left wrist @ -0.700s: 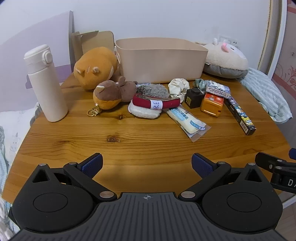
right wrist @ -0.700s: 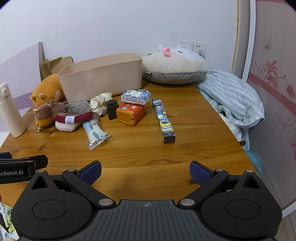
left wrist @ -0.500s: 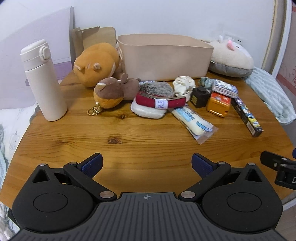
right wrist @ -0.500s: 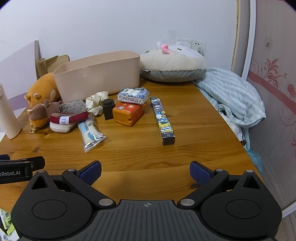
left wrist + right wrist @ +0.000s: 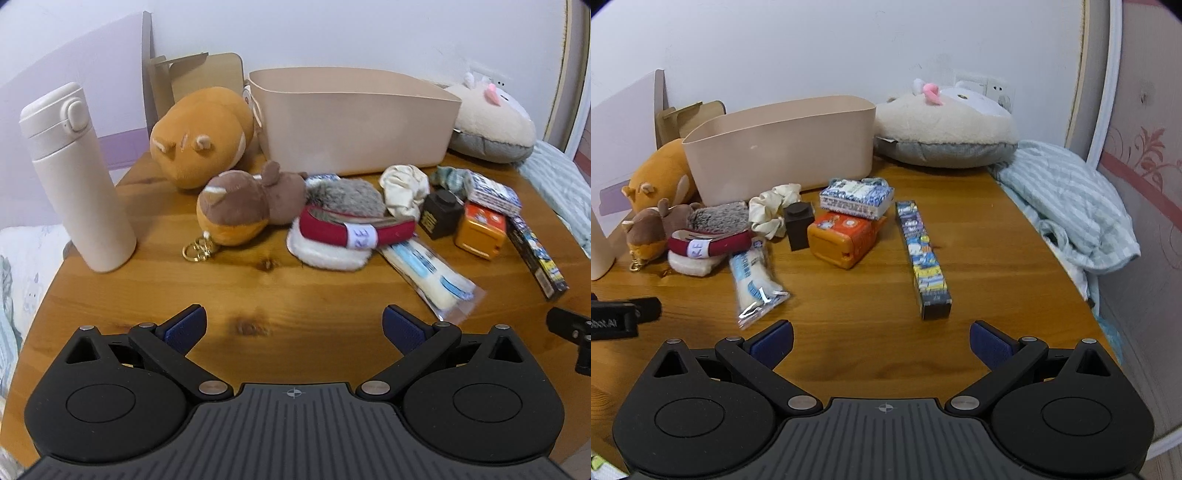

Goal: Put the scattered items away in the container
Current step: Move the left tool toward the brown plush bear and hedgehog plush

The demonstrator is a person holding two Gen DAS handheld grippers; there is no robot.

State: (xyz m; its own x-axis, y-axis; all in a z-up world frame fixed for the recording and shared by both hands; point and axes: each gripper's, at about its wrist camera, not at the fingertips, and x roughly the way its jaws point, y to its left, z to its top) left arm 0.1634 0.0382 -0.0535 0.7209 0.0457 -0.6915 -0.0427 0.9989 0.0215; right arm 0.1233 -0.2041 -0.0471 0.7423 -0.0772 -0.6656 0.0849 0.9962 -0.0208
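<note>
A beige bin (image 5: 351, 122) (image 5: 783, 155) stands at the back of the wooden table (image 5: 295, 295). In front of it lie a brown plush keychain (image 5: 240, 210), a red band on a white pad (image 5: 343, 230), a cream scrunchie (image 5: 772, 206), a black cube (image 5: 799, 225), an orange box (image 5: 846, 236), a blue patterned packet (image 5: 857, 197), a wrapped bar (image 5: 753, 280) and a long dark box (image 5: 925, 258). My left gripper (image 5: 293, 326) and right gripper (image 5: 881, 338) hover over the near table edge, both open and empty.
A white bottle (image 5: 75, 177) stands at the left, an orange plush (image 5: 203, 136) beside the bin. A cream and grey cushion (image 5: 945, 129) and striped cloth (image 5: 1071, 206) lie at the right. Cardboard (image 5: 195, 77) leans on the wall.
Both grippers have moved forward toward the items, which now look larger and nearer. Both pairs of jaws stay wide apart.
</note>
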